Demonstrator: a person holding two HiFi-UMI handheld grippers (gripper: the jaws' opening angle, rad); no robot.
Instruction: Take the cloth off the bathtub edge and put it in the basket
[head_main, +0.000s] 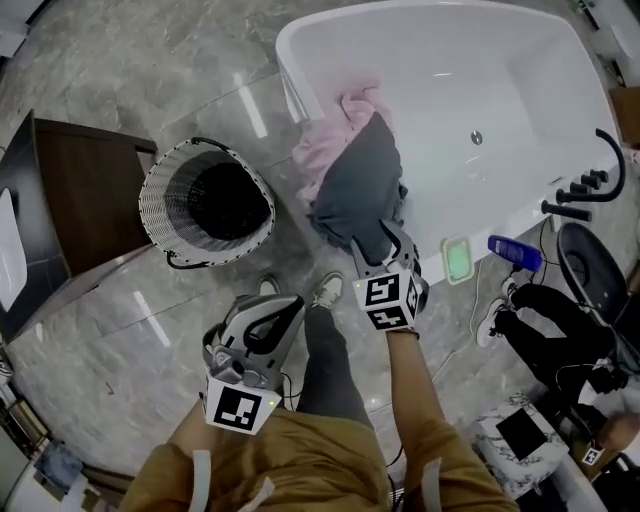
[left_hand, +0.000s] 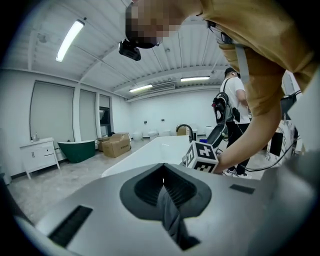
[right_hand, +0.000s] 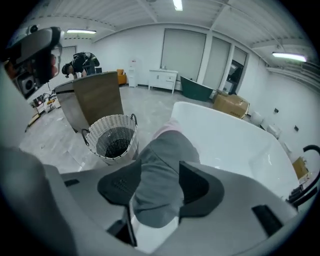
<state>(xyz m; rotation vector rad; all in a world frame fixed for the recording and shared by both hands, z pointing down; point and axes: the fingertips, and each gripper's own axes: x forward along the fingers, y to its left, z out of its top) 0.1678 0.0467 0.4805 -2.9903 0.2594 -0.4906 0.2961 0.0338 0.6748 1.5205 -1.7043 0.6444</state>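
A dark grey cloth (head_main: 355, 185) hangs over the near edge of the white bathtub (head_main: 292, 62), partly covering a pink cloth (head_main: 328, 140). My right gripper (head_main: 385, 235) reaches into the lower end of the grey cloth. In the right gripper view the grey cloth (right_hand: 162, 170) fills the gap between the parted jaws of that gripper (right_hand: 159, 169), with the pink cloth (right_hand: 167, 129) behind. The white woven basket (head_main: 152, 215) stands on the floor to the left of the tub, dark inside. My left gripper (head_main: 285, 305) is held low near my body, jaws together and empty (left_hand: 163, 175).
A dark wooden cabinet (head_main: 70, 200) stands left of the basket (right_hand: 112, 137). A green soap dish (head_main: 458, 258), a blue bottle (head_main: 515, 250) and a black faucet (head_main: 600, 180) sit at the tub's right. My shoes (head_main: 325, 290) are near the tub. A person (left_hand: 232, 105) stands nearby.
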